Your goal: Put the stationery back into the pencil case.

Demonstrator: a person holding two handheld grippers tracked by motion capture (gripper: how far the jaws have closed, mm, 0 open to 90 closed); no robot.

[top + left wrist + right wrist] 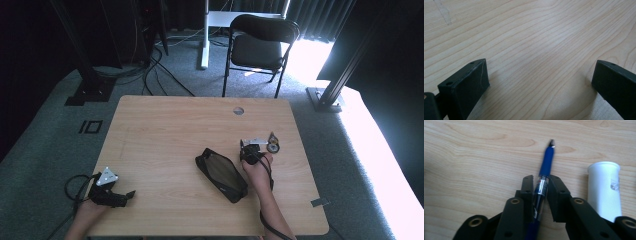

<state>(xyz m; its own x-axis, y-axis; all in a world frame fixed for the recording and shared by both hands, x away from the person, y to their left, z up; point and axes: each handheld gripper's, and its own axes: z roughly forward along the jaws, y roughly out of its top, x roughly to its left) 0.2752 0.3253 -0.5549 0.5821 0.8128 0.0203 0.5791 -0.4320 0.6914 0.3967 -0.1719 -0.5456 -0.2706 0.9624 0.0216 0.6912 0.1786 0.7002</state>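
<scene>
Right gripper (540, 185) is clamped on a blue plastic pen w/ a clear grip section (545, 167), tip pointing away over the light wood table (165, 130), right next to a white plastic tube (604, 185). Black zip pencil case (221, 174) lies just left of that hand. Left gripper (540, 82) sits near the table's front-left edge, jaws wide apart w/ nothing between them.

Overhead cam; gripper cams near table (165, 130)

Right tool (540, 185) clamped tight, left tool (539, 82) spread wide, resting low.
</scene>
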